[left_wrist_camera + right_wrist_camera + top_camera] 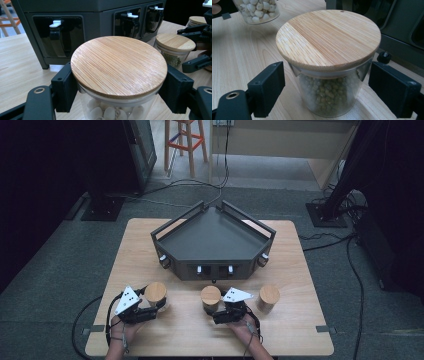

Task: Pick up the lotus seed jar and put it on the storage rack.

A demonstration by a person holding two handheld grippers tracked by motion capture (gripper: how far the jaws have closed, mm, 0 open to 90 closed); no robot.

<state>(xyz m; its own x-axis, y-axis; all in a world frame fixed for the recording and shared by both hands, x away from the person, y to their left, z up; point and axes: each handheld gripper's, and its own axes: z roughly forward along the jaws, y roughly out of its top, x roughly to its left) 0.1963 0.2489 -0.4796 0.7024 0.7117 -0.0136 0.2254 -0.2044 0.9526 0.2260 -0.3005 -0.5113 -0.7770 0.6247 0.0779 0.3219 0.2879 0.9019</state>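
Left gripper (117, 92) pinching white-bean jar (117, 110) just under its lid, jar on table (150, 330) in front of dark tray (215, 240), off tray's left front corner. Right gripper (327, 90) spread around green-bean jar (329, 95), pads apart from glass, jar just before tray's front face.

My worries: smooth glass may slip through hard pads; bamboo lid (118, 66) may sit loose and pop off if I tilt; right jaw may nudge jar when closing.

Jars round, clear glass, striped wood lids; tray angular, matte, railed.
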